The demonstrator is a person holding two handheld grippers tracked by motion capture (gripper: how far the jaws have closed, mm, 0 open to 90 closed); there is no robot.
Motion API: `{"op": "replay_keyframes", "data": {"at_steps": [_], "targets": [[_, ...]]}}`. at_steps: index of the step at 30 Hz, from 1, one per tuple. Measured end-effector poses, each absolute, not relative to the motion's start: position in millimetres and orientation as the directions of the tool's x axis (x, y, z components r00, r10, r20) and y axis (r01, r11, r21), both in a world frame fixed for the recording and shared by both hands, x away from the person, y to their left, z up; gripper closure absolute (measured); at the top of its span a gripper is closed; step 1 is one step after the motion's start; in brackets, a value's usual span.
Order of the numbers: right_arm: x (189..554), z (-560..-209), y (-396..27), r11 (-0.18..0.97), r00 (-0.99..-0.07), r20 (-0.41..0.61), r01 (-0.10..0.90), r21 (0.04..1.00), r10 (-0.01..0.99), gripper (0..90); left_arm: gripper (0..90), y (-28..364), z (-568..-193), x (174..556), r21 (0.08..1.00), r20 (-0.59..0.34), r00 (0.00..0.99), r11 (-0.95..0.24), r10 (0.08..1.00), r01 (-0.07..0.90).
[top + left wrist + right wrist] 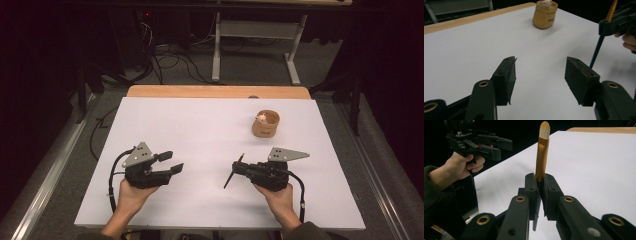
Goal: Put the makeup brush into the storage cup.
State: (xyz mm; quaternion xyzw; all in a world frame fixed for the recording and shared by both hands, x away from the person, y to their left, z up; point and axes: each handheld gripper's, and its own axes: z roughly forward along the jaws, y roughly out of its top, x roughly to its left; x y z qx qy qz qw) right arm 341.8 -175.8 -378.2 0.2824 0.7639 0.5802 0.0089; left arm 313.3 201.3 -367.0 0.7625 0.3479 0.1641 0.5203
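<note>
A small brush (542, 155) with a gold ferrule, pale bristles and a dark handle (229, 179) is clamped in my right gripper (540, 177), which is shut on it; the handle tip points down at the white tabletop (200, 130). That gripper (235, 167) hovers at the front right. My left gripper (175, 161) is at the front left, its jaws open with nothing between them (541, 60). A tan cup (265, 125) stands at the far right with a small pale thing (261, 118) poking out of it. The left gripper view shows the cup (545, 17) ahead and the brush handle (596, 51) at right.
The white top lies on a wooden table whose far edge (215, 91) shows. Beyond it, on the floor, are a white frame's legs (216, 50) and loose cables (170, 60). Metal rails run along both sides of the table.
</note>
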Motion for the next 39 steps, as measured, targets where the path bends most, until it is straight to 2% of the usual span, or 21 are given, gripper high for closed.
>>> {"op": "replay_keyframes", "data": {"at_steps": [16, 27, 39], "targets": [[340.9, -369.7, -187.8, 0.21, -0.827, 0.268, 0.413, 0.886, 0.495, 85.7, 42.0, 221.9, -381.7, 316.1, 0.909, -0.114, 0.644, -0.182, 0.757, 0.374], [345.7, -359.7, -205.0, 0.217, -0.801, 0.233, 0.408, 0.887, 0.551, 85.7, 37.2, 230.8, -386.7, 318.3, 0.909, -0.137, 0.606, -0.145, 0.783, 0.392], [348.2, -355.1, -220.5, 0.203, -0.776, 0.224, 0.411, 0.889, 0.59, 85.6, 32.6, 232.4, -388.7, 319.4, 0.905, -0.153, 0.608, -0.137, 0.779, 0.402]]}}
